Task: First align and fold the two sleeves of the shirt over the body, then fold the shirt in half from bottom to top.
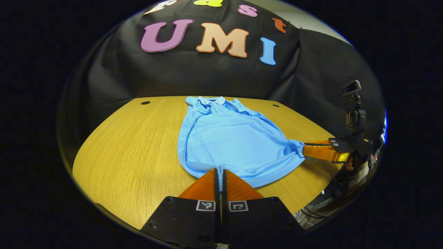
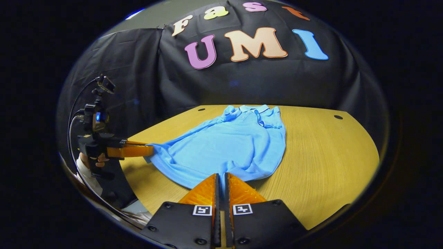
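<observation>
While the shirt (image 1: 228, 138) lies flat, each hand-held gripper (image 1: 220, 170) (image 2: 220, 174) pinches its hem.

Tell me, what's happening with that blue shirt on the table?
A person is folding a light blue polo shirt on a wooden table with two handheld grippers. The left gripper and the right gripper are each shut on a bottom corner of the hem. The sleeves look already folded in, so the bottom-to-top fold seems next.
</observation>
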